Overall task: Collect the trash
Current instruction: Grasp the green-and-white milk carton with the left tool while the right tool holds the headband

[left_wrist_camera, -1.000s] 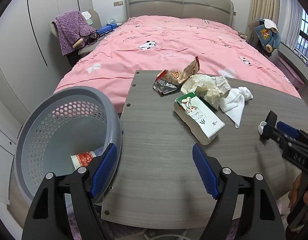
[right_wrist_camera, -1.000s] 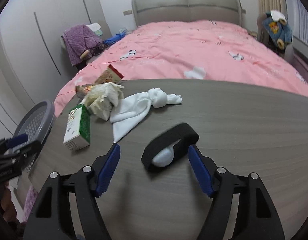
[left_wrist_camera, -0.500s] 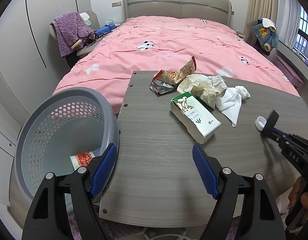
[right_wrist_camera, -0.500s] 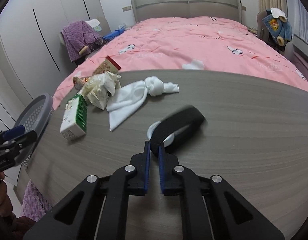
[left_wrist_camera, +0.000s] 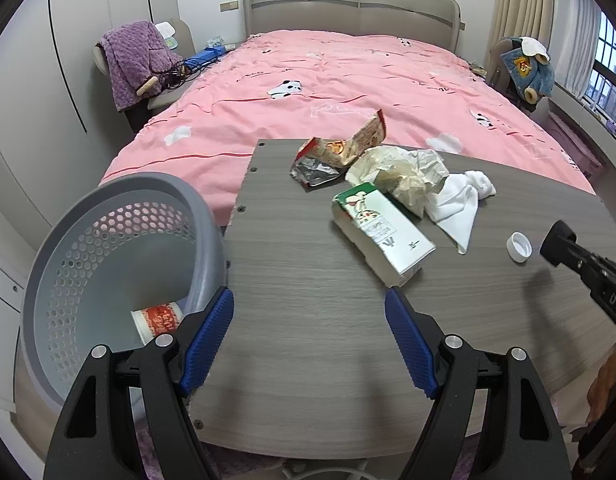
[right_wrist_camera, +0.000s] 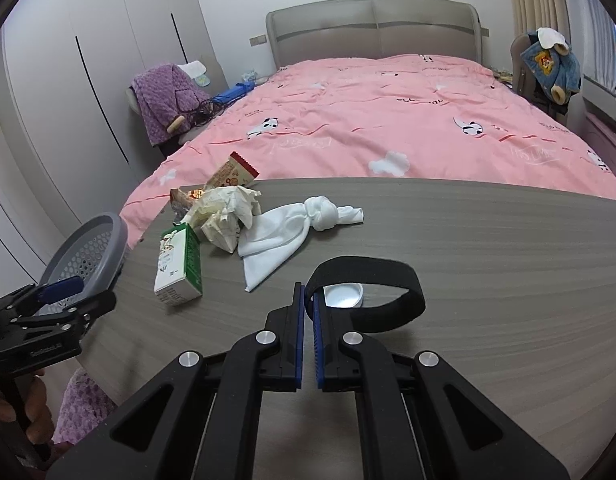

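Since a second ago our right tool (right_wrist_camera: 308, 312) has clamped onto the black strap loop (right_wrist_camera: 371, 280) and raised it off the white cap (right_wrist_camera: 343, 295). We see the pink bed (left_wrist_camera: 347, 92) beyond the table (left_wrist_camera: 308, 340), the grey basket (left_wrist_camera: 60, 264) with a cup (left_wrist_camera: 158, 317) inside, then the milk carton (left_wrist_camera: 383, 232), white cloth (left_wrist_camera: 459, 204), crumpled paper (left_wrist_camera: 403, 172) and snack wrapper (left_wrist_camera: 339, 152). Our left tool (left_wrist_camera: 309, 336) hangs released near the basket.
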`<state>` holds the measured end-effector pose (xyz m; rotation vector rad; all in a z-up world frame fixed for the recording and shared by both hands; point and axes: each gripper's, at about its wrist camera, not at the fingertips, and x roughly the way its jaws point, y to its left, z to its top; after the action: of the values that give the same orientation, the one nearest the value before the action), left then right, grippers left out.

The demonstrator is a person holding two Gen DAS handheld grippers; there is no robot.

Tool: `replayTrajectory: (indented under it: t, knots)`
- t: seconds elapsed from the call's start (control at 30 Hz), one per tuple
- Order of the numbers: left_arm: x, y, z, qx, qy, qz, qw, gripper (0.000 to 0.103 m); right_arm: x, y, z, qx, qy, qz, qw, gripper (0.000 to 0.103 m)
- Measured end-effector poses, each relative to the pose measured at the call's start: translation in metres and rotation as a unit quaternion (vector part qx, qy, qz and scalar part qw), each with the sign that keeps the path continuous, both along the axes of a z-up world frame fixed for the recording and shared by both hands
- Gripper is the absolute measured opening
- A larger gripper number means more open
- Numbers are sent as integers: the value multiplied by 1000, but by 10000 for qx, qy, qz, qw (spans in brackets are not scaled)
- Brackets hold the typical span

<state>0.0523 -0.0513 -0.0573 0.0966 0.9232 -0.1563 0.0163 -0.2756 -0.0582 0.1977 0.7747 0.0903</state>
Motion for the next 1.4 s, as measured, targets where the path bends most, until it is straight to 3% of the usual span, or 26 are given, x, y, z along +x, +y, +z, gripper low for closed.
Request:
replayTrajectory:
  t: [0.33, 0.87, 0.97, 1.0, 1.13, 1.4]
  knots:
    - [23, -35, -1, -247, 91, -183, 9995, 75, -13, -7, -3, 170, -3, -183, 9997, 5]
    - [71, -56, -28, -306, 664, 154, 9972, 74, -24, -14, -4, 302, -44, -218, 9993, 5]
    - [71, -55, -29, -381, 706, 109, 9967, 57, -24, -13, -4, 305, -45, -222, 9993, 5]
    - [71, -55, -30, -391, 735, 89, 9965, 47, -25, -13, -4, 303, -38, -226, 9993, 5]
    - [66, -51, -29, -433, 712, 19, 9965, 39, -26, -13, -3, 292, -31, -223, 9993, 5]
    - [42, -35, -20, -399, 529, -102, 9977, 35, -29, -2, 0, 253, -23, -200, 9995, 5]
